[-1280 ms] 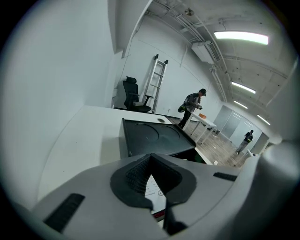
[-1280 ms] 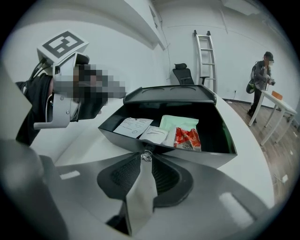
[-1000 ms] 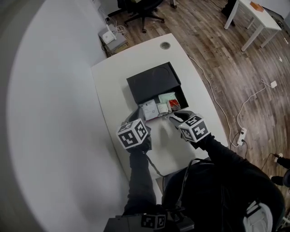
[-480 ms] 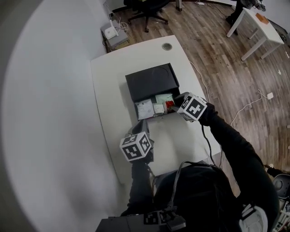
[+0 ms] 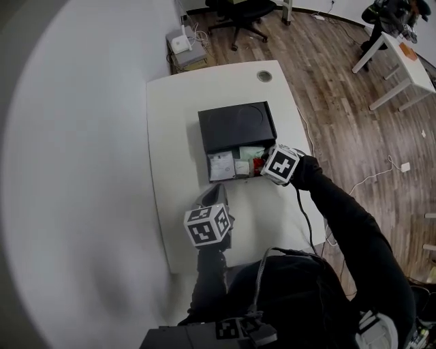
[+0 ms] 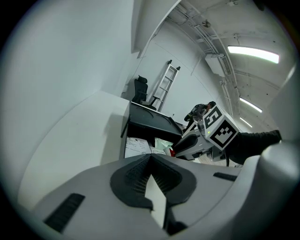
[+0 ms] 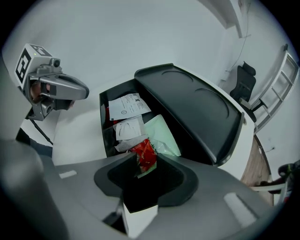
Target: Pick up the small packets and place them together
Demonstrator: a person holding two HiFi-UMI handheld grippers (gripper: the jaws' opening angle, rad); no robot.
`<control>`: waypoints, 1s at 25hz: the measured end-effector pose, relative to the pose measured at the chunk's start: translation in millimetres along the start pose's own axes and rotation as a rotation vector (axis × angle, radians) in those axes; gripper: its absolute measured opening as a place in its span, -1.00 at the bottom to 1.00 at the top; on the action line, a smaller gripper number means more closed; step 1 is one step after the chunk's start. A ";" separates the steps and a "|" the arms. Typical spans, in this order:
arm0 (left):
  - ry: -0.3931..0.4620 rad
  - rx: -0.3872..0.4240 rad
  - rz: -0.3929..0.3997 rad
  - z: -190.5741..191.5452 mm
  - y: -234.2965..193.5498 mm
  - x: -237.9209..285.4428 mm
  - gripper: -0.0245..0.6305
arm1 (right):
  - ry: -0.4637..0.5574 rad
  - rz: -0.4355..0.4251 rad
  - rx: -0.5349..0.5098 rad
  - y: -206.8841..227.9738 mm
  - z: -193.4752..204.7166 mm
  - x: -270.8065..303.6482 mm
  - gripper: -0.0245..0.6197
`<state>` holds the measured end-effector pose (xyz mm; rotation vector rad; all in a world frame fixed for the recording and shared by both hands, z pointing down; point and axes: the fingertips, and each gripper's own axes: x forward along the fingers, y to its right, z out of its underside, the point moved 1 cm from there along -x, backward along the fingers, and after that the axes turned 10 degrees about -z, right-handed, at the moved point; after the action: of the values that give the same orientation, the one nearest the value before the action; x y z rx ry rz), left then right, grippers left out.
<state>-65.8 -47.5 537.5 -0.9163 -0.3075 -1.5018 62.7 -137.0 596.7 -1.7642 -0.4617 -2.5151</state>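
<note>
A black box (image 5: pixel 235 126) sits on the white table (image 5: pixel 170 170), its lid slid back over an open compartment. Inside lie a white packet (image 5: pixel 220 165), a pale green packet (image 5: pixel 251 152) and smaller ones. My right gripper (image 5: pixel 263 165) reaches into the compartment's right end. In the right gripper view a red packet (image 7: pixel 145 155) stands between its jaws, which are set wide with dark gaps on either side of it. White packets (image 7: pixel 127 107) and the green one (image 7: pixel 161 133) lie just beyond. My left gripper (image 5: pixel 208 199) hangs over the bare table in front of the box, shut and empty.
A round cable hole (image 5: pixel 264 76) marks the table's far end. Beyond it are an office chair (image 5: pixel 242 12) and a small unit with cables (image 5: pixel 184 48) on the wooden floor. Another white table (image 5: pixel 402 65) stands at the far right.
My right gripper has moved from the table in front of the box into its open compartment. My left gripper has drawn back from the box toward the person.
</note>
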 end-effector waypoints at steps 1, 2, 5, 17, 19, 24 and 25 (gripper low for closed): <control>0.002 -0.005 -0.003 -0.4 -1.2 -0.2 -0.93 | -0.013 0.005 -0.012 -0.1 -1.3 2.3 -0.52; 0.003 -0.009 -0.005 -0.7 -2.6 -0.5 -0.93 | -0.034 0.012 -0.021 -0.1 -0.6 4.0 -0.52; 0.005 -0.018 -0.010 -1.9 -4.7 -1.6 -0.93 | -0.092 0.039 -0.049 1.2 2.4 5.1 -0.59; -0.007 -0.009 0.002 1.2 -0.2 -0.3 -0.93 | -0.163 0.086 -0.107 0.9 8.4 4.7 -0.88; -0.010 -0.012 0.002 1.9 -1.2 -1.2 -0.93 | -0.120 0.089 -0.089 0.0 6.0 -5.5 -0.88; -0.014 -0.007 0.002 2.4 -1.6 -0.1 -0.93 | -0.016 0.118 -0.072 3.7 -4.0 -37.2 -0.88; -0.015 -0.003 0.005 1.9 -0.5 -0.1 -0.93 | 0.013 0.124 -0.066 4.8 -7.7 -45.0 -0.88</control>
<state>-65.6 -46.0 538.9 -0.9300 -0.3137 -1.4921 72.5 -149.9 553.7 -1.7392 -0.2630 -2.4822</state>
